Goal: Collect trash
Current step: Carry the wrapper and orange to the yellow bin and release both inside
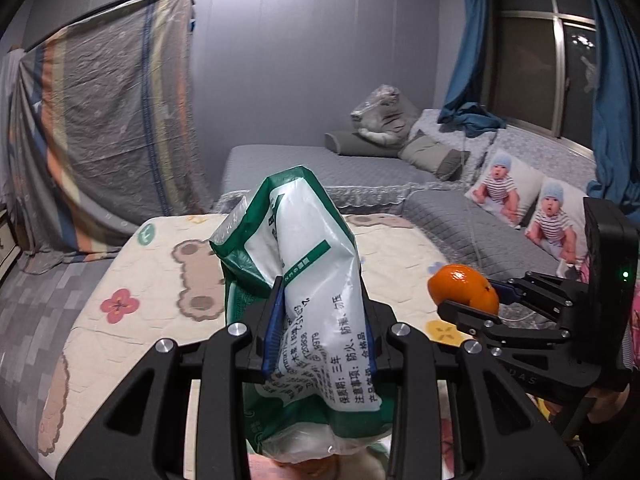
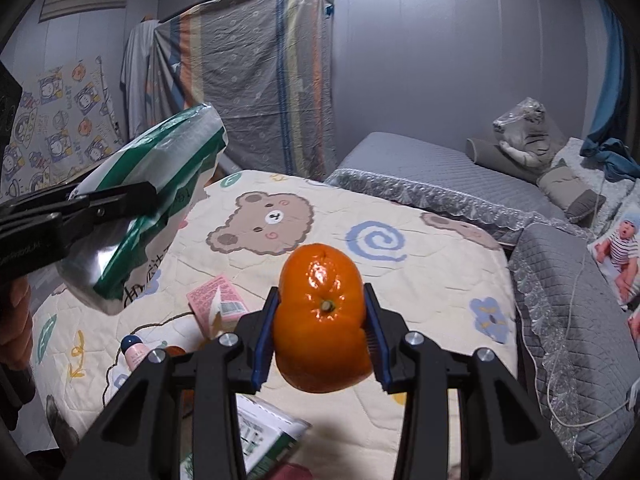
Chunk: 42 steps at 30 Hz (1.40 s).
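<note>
My left gripper (image 1: 322, 320) is shut on a green and white plastic package (image 1: 304, 264) and holds it above the bear-print quilt (image 1: 120, 280). The package also shows at the left of the right wrist view (image 2: 152, 184). My right gripper (image 2: 320, 336) is shut on an orange (image 2: 322, 324) and holds it above the quilt (image 2: 420, 240). In the left wrist view the orange (image 1: 464, 288) and the right gripper (image 1: 484, 300) are at the right, level with the package.
On the quilt below lie a pink carton (image 2: 216, 300), a small pink bottle (image 2: 134, 354) and a green and white box (image 2: 264, 440). Grey bedding (image 2: 560, 300), baby-print pillows (image 1: 532, 208) and a curtained window (image 1: 540, 60) are to the right. A striped sheet (image 2: 256, 80) hangs behind.
</note>
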Available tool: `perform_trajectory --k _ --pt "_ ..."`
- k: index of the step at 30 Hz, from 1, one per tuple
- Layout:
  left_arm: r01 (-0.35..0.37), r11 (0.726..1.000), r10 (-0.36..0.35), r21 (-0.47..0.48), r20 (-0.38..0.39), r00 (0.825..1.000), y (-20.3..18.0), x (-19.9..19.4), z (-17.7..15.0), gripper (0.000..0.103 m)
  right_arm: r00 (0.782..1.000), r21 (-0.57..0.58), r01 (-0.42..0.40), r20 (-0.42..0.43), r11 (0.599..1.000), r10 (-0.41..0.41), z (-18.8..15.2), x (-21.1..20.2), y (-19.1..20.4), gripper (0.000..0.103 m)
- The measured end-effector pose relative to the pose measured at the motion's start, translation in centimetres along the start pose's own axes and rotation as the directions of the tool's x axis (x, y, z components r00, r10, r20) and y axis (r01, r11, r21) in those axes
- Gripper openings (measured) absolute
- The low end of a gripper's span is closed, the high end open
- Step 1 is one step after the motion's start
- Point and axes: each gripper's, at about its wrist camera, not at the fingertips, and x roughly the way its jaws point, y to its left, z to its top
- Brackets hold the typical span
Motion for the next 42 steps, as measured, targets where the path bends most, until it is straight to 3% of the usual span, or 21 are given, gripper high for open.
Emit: perform_trajectory --k 9,18,32,42 --pt "0.128 0.989 -0.129 0.069 0.008 0.992 -7.4 -0.8 0.0 0.03 0.991 0.106 0.124 0.041 0.987 -0.129 -2.8 -5.5 -5.7 0.037" --pt "0.266 0.954 -0.267 0.138 -0.01 0.964 -14.5 -0.6 0.0 0.03 0.955 0.208 0.277 0.049 0.938 -0.293 -6.9 -10.8 -11.4 0.037" --pt "0.441 0.867 -0.437 0.233 -0.072 0.897 -24.2 -0.4 -2.0 0.03 0.892 0.375 0.428 -0.029 0.822 -0.451 -15.3 -17.6 -17.5 0.037" --pt "0.535 0.803 -0.524 0.263 -0.117 0.844 -29.0 -0.7 -3.6 0.03 0.849 0.43 0.507 -0.096 0.747 -0.52 -20.1 -20.4 -19.3 0.037"
